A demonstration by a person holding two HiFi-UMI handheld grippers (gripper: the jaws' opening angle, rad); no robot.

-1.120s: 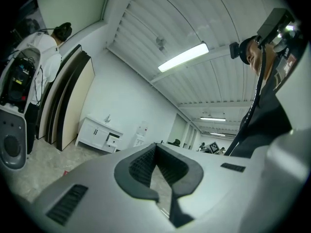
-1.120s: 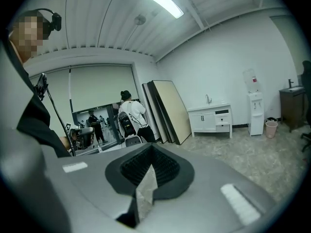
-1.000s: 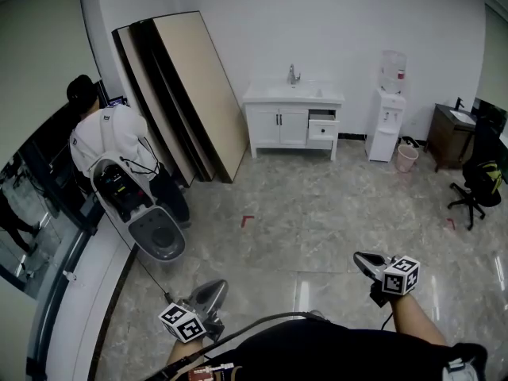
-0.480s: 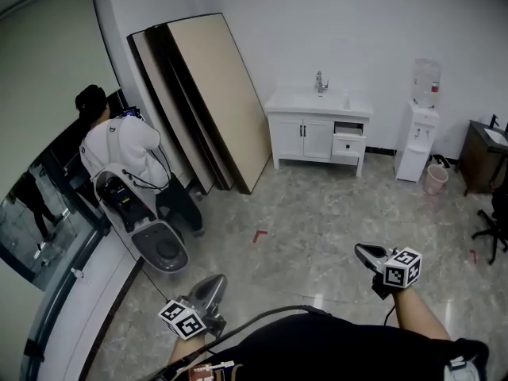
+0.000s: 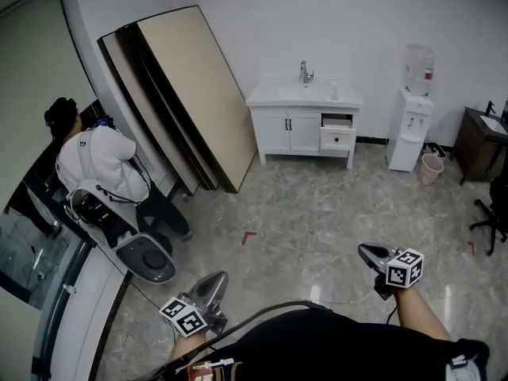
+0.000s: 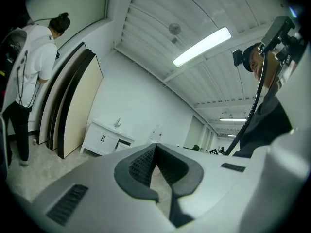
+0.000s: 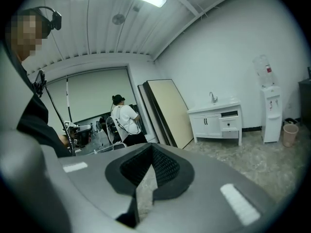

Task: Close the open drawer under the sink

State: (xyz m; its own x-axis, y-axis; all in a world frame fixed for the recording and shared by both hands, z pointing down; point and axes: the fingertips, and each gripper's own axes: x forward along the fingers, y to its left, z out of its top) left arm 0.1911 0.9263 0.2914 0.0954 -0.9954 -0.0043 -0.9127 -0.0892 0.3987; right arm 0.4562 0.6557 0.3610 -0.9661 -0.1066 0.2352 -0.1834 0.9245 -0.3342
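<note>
Against the far wall stands the white sink cabinet [image 5: 290, 129], with its upper right drawer [image 5: 337, 139] pulled out. The cabinet and drawer are several steps away across the marble floor. The drawer [image 7: 229, 124] also shows far off in the right gripper view, and small as the drawer [image 6: 124, 142] in the left gripper view. My left gripper [image 5: 214, 281] is low at the bottom left, shut and holding nothing, its tips meeting [image 6: 155, 147]. My right gripper [image 5: 367, 252] is at the bottom right, also shut and holding nothing [image 7: 152, 147]. Both point roughly toward the cabinet.
Large boards [image 5: 178, 94] lean on the wall left of the cabinet. A water dispenser [image 5: 413, 117] and a pink bin [image 5: 429, 167] stand to its right, then a dark desk [image 5: 480, 137] and an office chair [image 5: 496, 205]. A person [image 5: 99, 161] bends over a scooter [image 5: 119, 225] at left.
The sink cabinet has grown a little larger in the head view and the room has shifted around it. Both grippers keep their places at the bottom of the view, still shut.
</note>
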